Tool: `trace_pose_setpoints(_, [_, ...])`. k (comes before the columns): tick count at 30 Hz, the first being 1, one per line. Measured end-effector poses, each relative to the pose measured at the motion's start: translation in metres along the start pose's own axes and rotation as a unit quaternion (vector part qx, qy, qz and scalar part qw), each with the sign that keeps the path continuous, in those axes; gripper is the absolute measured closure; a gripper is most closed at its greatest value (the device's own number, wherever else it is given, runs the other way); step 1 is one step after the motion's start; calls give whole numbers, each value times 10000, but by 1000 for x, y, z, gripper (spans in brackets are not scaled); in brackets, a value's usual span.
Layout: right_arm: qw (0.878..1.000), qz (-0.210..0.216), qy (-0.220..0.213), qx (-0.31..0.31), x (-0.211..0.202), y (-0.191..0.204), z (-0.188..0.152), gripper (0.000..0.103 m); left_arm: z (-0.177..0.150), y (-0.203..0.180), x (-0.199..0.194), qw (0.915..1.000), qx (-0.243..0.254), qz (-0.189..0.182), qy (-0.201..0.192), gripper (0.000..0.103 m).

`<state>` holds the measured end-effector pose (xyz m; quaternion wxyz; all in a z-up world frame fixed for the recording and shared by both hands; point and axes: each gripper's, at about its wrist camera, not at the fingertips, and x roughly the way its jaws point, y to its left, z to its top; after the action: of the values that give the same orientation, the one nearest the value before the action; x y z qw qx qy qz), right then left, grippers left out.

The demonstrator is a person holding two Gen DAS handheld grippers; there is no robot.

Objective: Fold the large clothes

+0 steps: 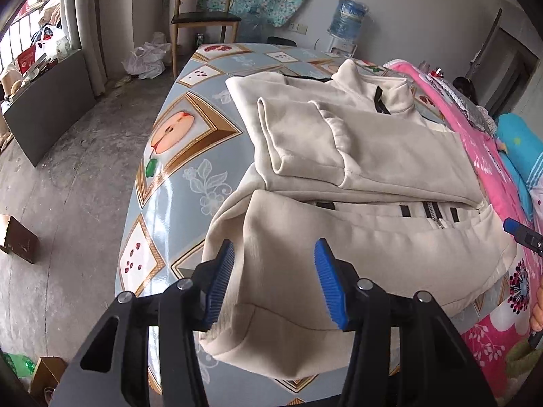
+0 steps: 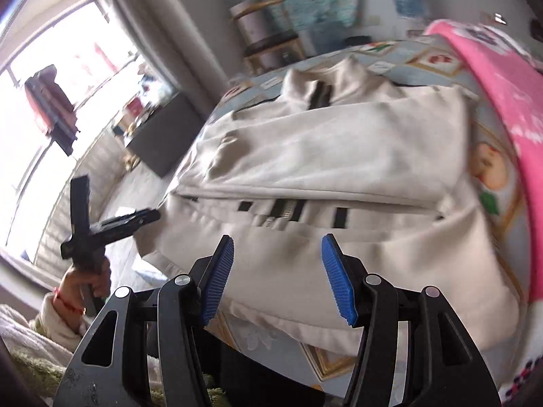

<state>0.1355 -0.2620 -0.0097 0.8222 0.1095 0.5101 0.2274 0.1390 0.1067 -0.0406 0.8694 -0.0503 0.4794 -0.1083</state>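
Note:
A cream zip-up jacket [image 1: 356, 156] lies on a table with a fruit-pattern cloth [image 1: 176, 156], both sleeves folded across its chest. My left gripper [image 1: 274, 264] is open, its blue pads on either side of the jacket's near left hem corner. The right wrist view is blurred; there the jacket [image 2: 322, 156] fills the middle and my right gripper [image 2: 278, 264] is open over the near hem. The tip of the right gripper shows at the left wrist view's right edge [image 1: 522, 235]. The left gripper shows in the right wrist view [image 2: 101, 227], held in a hand.
A pink floral blanket [image 1: 482, 156] lies along the table's right side. A wooden chair [image 1: 203, 17] and a water dispenser [image 1: 348, 20] stand behind the table. A dark board [image 1: 51, 101] leans by the window at left. A small box [image 1: 18, 237] sits on the concrete floor.

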Motion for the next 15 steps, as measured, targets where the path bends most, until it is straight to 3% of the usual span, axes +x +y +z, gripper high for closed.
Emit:
trace_pose_setpoints(2, [9983,59,362,-450,28,12,9,53,-2,0,9,9999,8,23,140,66])
trace_pose_setpoints(5, [9931,30,750,-900,54,25,16,64,-5,2,13,9999,-34,63,149,70])
trace_pose_setpoints(15, [9760,-66,1440,-1636,94,38,20,70,-13,9,11,9999,-66,86,-108,90])
